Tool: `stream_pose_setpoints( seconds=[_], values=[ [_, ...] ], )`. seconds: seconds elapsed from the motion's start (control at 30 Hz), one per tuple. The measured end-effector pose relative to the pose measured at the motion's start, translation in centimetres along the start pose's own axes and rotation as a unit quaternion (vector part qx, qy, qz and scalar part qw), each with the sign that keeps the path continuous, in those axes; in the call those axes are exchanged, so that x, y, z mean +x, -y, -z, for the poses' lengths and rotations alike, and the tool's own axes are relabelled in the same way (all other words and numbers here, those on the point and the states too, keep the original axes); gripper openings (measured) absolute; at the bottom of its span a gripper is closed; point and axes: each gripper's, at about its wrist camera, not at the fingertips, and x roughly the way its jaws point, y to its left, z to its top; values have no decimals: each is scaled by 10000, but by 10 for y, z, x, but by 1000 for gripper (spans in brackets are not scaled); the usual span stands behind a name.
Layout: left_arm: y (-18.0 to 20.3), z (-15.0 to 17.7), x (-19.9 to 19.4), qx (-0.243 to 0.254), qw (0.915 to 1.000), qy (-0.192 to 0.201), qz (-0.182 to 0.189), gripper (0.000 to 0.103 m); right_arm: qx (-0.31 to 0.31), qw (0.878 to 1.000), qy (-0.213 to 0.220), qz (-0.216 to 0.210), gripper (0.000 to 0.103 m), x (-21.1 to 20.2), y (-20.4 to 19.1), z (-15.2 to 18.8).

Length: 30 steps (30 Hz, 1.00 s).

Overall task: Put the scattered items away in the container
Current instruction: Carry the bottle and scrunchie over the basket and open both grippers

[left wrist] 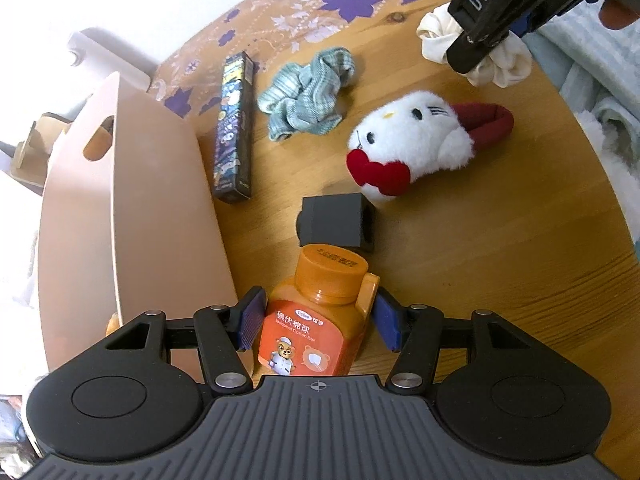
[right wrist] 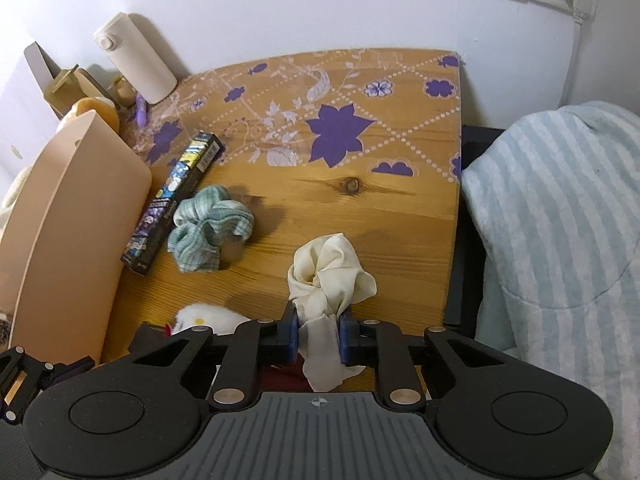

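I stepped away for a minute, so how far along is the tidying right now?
Barely begun; the container's inside is hidden. In hand: right gripper shut on the cream scrunchie; left gripper open around the orange cotton-ball bottle. Left on the table: teal scrunchie, plush cat, black box, long dark carton.

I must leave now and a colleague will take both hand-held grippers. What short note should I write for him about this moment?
Left hand-held gripper: open around the orange bottle, which stands on the table; not clamped yet.
Right hand-held gripper: shut on the cream scrunchie.
Still on the table: green scrunchie, long box, black cube, plush cat.
The pink container stands at the left; its inside is not visible.
Left to do: all six items.
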Motion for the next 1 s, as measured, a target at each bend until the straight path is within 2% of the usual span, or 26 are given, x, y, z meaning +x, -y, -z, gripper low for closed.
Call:
stream_pose_setpoints(
  seconds=[0.4,0.6,0.83,1.0],
  values=[
    [-4,9,-29,-237,9992,333,-6,59,-105,9995,299,-32,17,-27,-12,3],
    [-19,3,-50,-326,9971,688,33,59,-220,9985,503,-38,17,-49,-26,0],
    [-44,0,-89,-661,9916,1108,81,59,-312,9962,809,17,17,-84,-44,-7],
    [-77,0,-121,-1053,9827,1522,70,59,-519,9935,1016,3,17,-108,-70,-11]
  ],
)
